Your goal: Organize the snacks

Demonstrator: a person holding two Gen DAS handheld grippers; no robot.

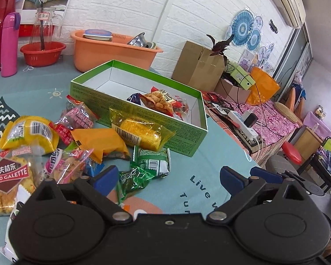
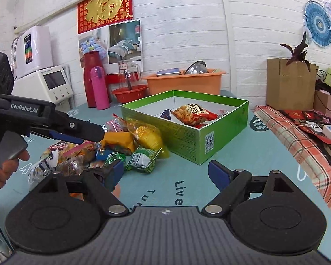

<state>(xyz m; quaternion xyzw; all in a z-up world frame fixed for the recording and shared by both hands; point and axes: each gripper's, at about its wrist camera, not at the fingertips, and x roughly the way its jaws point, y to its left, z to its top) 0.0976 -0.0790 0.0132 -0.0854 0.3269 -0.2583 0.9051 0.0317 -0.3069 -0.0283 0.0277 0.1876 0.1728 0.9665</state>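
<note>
Snacks lie heaped beside the green cardboard box (image 1: 130,119), so we aim our empty, spread left gripper (image 1: 168,180) at the crinkled green foil packet (image 1: 143,167), while our right gripper (image 2: 165,172) waits, also spread and empty.

"GenRobot.AI" on left claw (image 2: 83,133), "GALETTE" on snack packet (image 1: 8,172)

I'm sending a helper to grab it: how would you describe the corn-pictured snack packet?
Find the green box on the teal tablecloth. Leaning against its near long wall is the corn snack packet: clear yellow wrapper, corn cob picture, barcode. The orange packet beside it is opaque.
</note>
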